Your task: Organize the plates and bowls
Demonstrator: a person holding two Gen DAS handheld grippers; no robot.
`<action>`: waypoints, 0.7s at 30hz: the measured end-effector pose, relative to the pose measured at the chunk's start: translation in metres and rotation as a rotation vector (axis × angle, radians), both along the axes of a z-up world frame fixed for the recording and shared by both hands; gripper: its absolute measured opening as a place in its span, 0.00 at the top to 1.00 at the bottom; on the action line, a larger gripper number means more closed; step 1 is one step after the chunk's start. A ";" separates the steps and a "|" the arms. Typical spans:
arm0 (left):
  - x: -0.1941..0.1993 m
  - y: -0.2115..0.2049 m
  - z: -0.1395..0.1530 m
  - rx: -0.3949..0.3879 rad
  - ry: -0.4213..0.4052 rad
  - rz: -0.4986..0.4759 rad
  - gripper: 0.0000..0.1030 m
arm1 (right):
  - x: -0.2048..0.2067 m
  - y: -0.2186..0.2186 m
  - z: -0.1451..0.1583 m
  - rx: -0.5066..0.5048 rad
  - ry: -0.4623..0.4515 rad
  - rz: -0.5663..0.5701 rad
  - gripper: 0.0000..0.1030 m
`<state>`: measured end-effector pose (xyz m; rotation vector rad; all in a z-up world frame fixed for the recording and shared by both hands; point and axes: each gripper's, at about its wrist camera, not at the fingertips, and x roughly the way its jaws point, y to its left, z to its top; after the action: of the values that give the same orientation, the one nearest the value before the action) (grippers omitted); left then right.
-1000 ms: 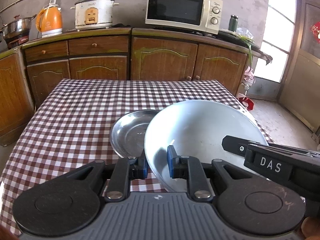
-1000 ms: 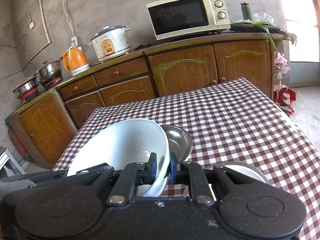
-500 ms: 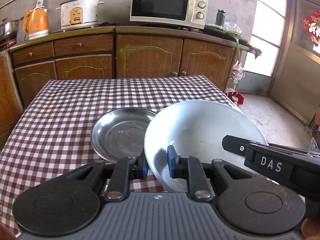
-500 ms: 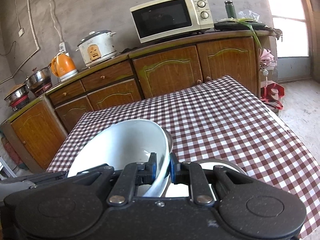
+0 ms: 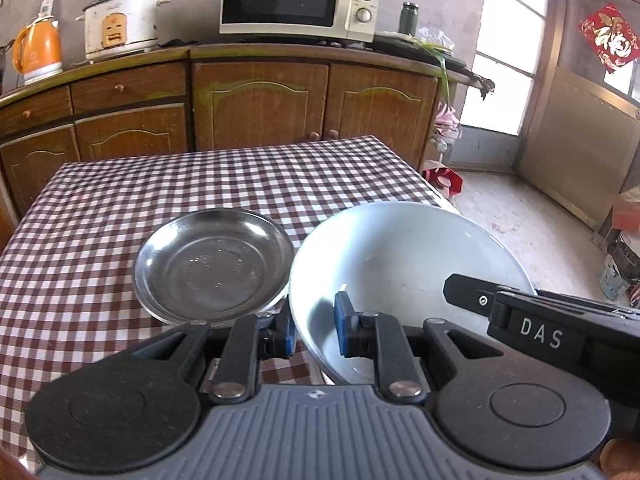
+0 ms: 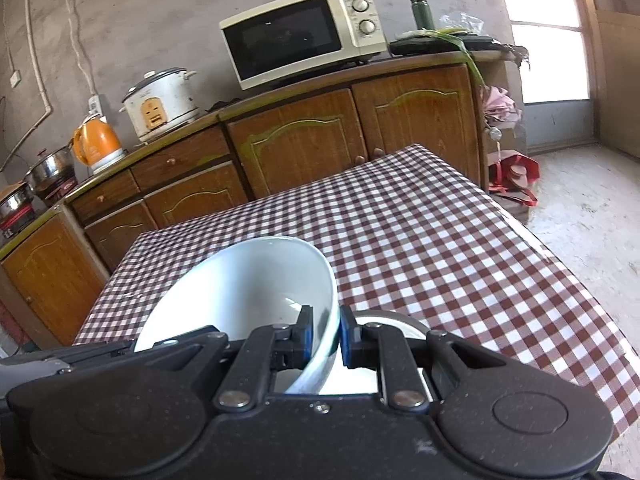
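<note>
**A:** Okay, grip status?

**B:** Both clamped. My left gripper pinches the near-left rim of the white bowl, one pad inside the wall, one outside. My right gripper pinches the opposite rim the same way. Bowl is off the cloth, carried between the two, tilted slightly.

**A:** Step?

**B:** Carry and stack, I judge. The bowl hangs over the near right part of the checked table, just beside the steel plate in the left view. In the right view another steel rim shows directly below my fingers.

**A:** Next move?

**B:** Probably lower it level onto one of those, both hands together, then release. Uneven release could tip it.

**A:** Counts?

**B:** One white bowl. One steel plate for sure; the rim in the right view may be a second dish, can't tell. Two grippers.
</note>
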<state>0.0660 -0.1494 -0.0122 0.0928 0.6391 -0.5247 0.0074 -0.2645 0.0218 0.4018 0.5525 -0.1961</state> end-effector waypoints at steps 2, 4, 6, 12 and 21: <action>0.001 -0.003 -0.002 0.004 0.004 -0.005 0.81 | -0.001 -0.004 -0.003 0.005 0.005 -0.005 0.82; 0.003 -0.006 -0.005 0.006 0.011 -0.009 0.81 | 0.000 -0.008 -0.007 0.017 0.011 -0.009 0.82; 0.004 -0.009 -0.008 0.013 0.013 -0.013 0.81 | -0.001 -0.011 -0.012 0.023 0.018 -0.013 0.82; 0.008 -0.018 -0.020 0.027 0.036 -0.025 0.81 | 0.000 -0.020 -0.027 0.036 0.046 -0.026 0.82; 0.014 -0.029 -0.037 0.057 0.066 -0.044 0.81 | 0.002 -0.031 -0.046 0.058 0.083 -0.039 0.82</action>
<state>0.0803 -0.1788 -0.0496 0.1444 0.7179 -0.5541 0.0094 -0.2958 -0.0247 0.4626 0.6339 -0.2352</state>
